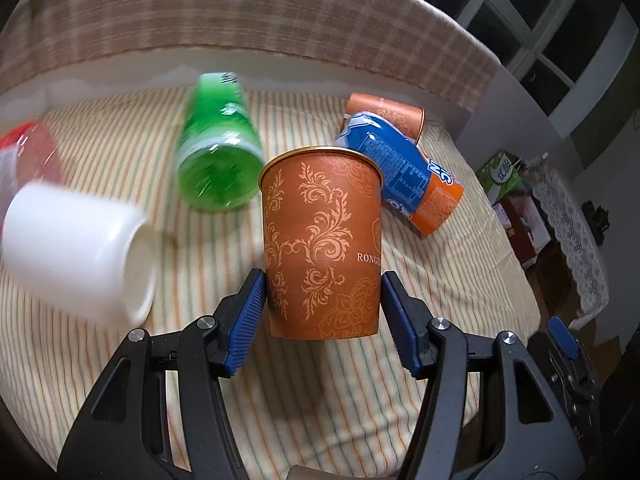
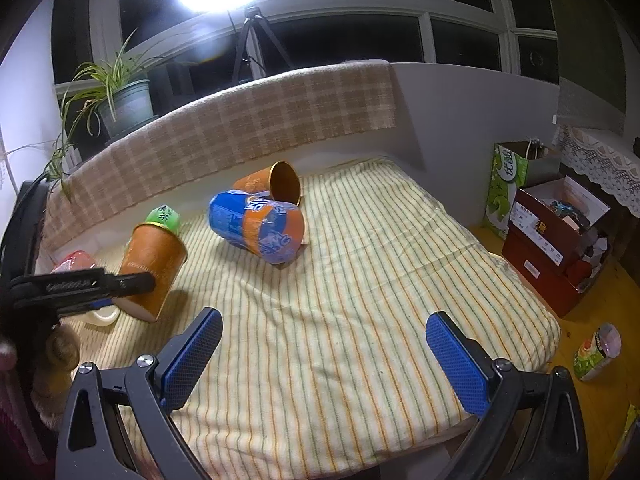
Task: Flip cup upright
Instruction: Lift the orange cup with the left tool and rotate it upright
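Fingers [image 1: 256, 312] of the left gripper [image 1: 322, 318] set on either side of the orange paper cup [image 1: 322, 240]; left pad touching the cup wall low down, right pad just beside it with a sliver of gap, so cannot tell whether clamped or merely flanking. Cup between the fingers, rim uppermost, tilted a little, its base just above or on the striped bed cover [image 1: 360, 400]. Beyond the left finger, a white cup [image 1: 80, 256] on its side, blurred, with a red-capped container [image 1: 28, 152] behind it. Ahead and left of the fingers, a green bottle [image 1: 218, 144] lying down. Ahead and right, a blue-and-orange bottle [image 1: 404, 176] on its side, touching a second orange cup [image 1: 386, 116], also on its side.

Fingers [image 2: 192, 364] of the right gripper [image 2: 326, 364] spread wide apart, holding nothing, hovering over the bed cover. Far to the left of them, the held cup and the left gripper. Straight ahead, the blue-and-orange bottle and the toppled orange cup. Well to the right, off the bed, a red cardboard box [image 2: 556, 240].
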`<state>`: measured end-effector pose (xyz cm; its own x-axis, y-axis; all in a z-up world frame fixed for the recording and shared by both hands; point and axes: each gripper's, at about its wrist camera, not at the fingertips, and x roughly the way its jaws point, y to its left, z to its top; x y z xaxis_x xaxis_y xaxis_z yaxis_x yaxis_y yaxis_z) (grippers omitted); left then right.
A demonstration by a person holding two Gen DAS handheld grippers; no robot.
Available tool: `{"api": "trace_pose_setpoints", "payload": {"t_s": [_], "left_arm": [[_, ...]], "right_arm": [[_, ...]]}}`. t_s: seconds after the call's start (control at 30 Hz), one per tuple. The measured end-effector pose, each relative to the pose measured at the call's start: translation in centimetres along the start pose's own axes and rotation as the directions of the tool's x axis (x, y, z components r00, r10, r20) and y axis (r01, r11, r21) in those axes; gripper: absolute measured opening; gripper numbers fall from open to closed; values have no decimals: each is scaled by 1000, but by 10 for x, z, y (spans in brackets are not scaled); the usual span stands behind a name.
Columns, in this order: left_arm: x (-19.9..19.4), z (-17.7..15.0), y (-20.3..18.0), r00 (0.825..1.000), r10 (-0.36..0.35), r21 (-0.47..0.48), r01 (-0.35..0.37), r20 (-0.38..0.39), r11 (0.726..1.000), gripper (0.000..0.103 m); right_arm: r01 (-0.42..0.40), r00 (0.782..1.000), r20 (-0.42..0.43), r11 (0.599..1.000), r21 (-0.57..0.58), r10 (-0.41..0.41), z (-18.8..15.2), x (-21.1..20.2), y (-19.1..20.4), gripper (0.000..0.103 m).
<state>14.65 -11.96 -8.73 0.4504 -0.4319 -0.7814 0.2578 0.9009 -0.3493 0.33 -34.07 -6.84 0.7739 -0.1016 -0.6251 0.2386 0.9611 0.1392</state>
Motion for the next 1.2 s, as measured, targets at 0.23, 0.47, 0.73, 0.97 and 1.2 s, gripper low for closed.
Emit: {"api": "trace_pose_setpoints", "payload": {"t_s": [0.23,0.47,0.73,0.97,1.2], "left_arm": [[-15,-34,13,1000,-7,-85,8,10,996,60],[-27,-57,13,999,14,-123,-9,37,992,60],[-26,-66,14,999,35,-114,-32,28,993,60],[-29,-68,16,999,41,-94,-39,20,995,80],[-47,-74,24,993,98,-46,-95,63,994,80]], "right_arm": [[-23,1000,-8,1000,-18,22,-3,-1,8,103],[-40,999,-18,999,-31,40,-5,0,15,103],[-59,998,-36,997,-52,57,-7,3,25,103],[-83,995,-54,995,-57,80,-6,5,33,103],[-145,986,-88,988,-53,140,-2,9,46,103]]}}
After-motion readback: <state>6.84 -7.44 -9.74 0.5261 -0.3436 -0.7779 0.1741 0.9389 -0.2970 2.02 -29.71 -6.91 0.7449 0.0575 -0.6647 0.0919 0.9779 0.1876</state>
